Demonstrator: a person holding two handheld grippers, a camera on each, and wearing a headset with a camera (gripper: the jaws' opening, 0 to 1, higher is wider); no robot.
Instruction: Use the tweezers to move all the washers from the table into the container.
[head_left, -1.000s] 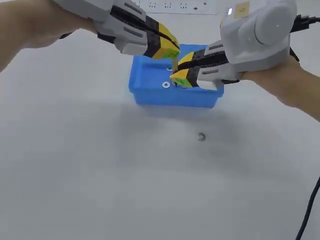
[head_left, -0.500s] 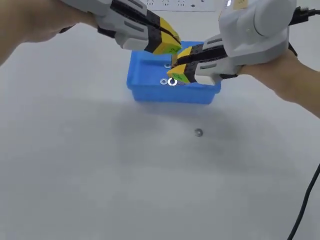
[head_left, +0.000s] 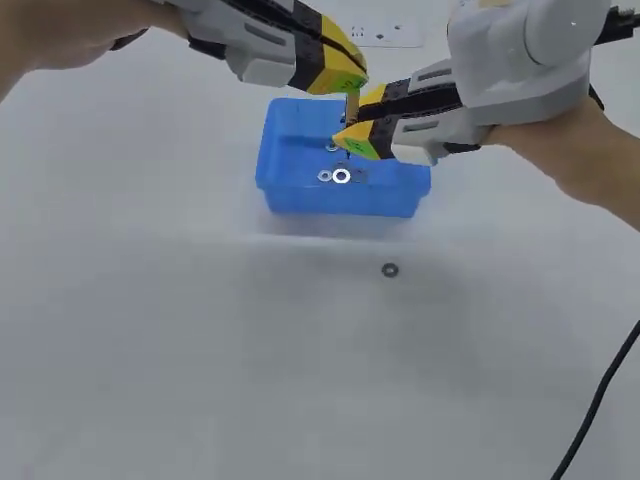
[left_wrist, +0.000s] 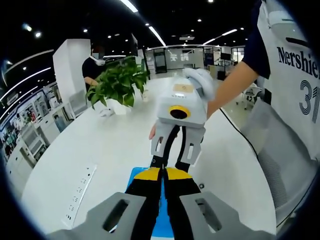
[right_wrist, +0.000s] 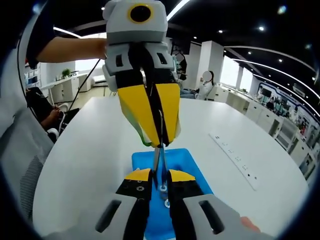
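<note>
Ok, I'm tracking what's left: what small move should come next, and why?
Probably lift the metal tweezers out of the blue plastic container and bring them toward the lone silver washer on the white table; the other washers already lie inside.

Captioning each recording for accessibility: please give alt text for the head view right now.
The left tool and right tool meet tip to tip over a blue container holding several washers, with thin tweezers between them. A lone washer lies on the white table nearer the camera.
</note>
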